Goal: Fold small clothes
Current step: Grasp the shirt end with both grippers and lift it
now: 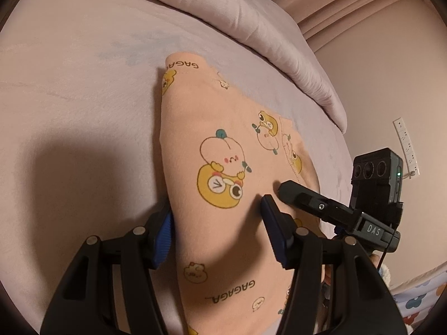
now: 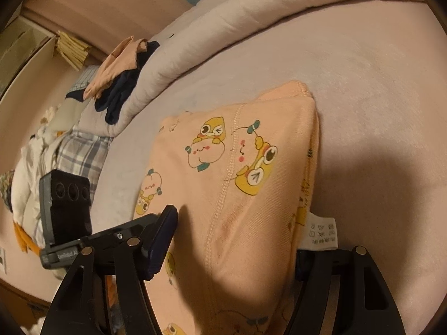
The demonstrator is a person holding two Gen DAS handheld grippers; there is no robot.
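Note:
A small peach garment [image 1: 223, 145] printed with yellow cartoon ducks lies folded on the pale pink bed sheet. My left gripper [image 1: 216, 220] is open, its two blue-padded fingers straddling the garment's near end. The right gripper's tip [image 1: 287, 189] presses on the cloth just beside it. In the right wrist view the same garment [image 2: 237, 173] lies between my right gripper's [image 2: 237, 251] wide-open fingers, with a white care label [image 2: 321, 233] sticking out at its right edge. The left gripper's finger [image 2: 162, 240] and its camera block show at the left.
A rolled pale duvet [image 1: 251, 28] runs along the far side of the bed. A pile of other clothes [image 2: 117, 78], peach and dark blue, sits on it. Plaid and white fabrics [image 2: 69, 153] lie at the left. A wall with a socket strip [image 1: 406, 145] is at the right.

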